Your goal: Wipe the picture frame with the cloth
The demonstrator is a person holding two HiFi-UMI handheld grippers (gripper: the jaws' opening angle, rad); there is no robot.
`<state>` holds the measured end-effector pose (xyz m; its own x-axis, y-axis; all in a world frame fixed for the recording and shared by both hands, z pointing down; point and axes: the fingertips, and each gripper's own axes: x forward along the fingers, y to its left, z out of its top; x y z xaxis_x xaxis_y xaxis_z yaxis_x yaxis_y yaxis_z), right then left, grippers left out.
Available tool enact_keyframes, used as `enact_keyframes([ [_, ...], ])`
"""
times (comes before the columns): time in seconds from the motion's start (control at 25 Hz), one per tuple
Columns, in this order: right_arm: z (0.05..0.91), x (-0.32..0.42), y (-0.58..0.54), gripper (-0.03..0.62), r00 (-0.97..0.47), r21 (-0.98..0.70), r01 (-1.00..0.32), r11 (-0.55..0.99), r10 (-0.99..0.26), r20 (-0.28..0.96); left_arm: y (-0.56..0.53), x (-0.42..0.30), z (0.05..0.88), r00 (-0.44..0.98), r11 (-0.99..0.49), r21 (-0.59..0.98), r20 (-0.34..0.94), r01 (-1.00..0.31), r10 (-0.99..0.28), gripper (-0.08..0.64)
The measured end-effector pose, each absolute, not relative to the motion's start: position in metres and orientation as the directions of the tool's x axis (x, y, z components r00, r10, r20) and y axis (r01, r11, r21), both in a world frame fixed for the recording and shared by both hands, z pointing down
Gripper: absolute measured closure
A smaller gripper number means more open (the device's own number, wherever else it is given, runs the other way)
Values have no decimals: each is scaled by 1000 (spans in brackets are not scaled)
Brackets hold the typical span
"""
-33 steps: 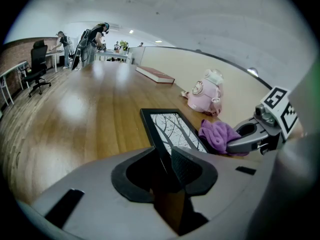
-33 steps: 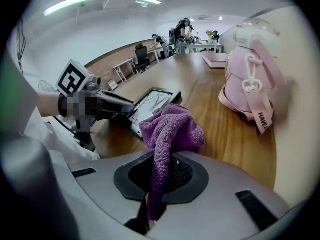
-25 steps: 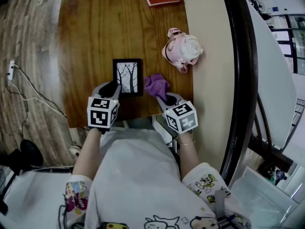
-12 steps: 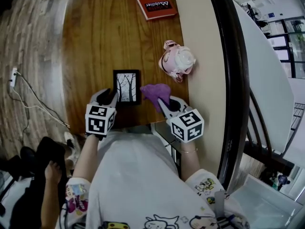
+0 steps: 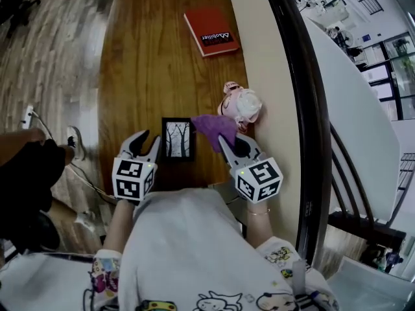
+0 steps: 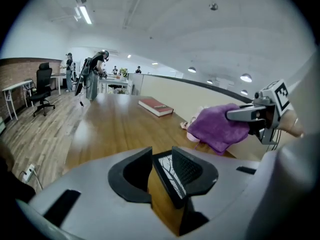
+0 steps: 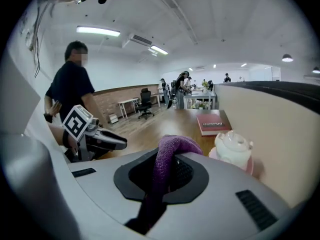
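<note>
Plainly, the right tongs are clenched on the soft purple cloth just beside the picture frame on the bench, while the left tongs hang part-open and empty at its left border, where that light, stiff, likely slide-prone frame should be pinned

Purple cloth in right claw
</note>
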<state>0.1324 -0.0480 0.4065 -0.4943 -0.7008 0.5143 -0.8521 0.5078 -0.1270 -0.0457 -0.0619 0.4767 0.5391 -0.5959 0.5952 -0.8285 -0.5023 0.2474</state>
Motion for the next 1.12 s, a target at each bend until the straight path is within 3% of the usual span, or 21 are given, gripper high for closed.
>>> enact_keyframes([
  [0.64, 325, 113, -75, 572, -541, -22, -829, 559, -792, 283, -78, -71, 357, 539, -519, 156, 338, -841, -772, 475],
  [1.12, 303, 123, -57, 574, -529, -30, -845, 535, -825, 198, -58, -88, 335, 494, -472, 146, 288, -869, -820, 555],
])
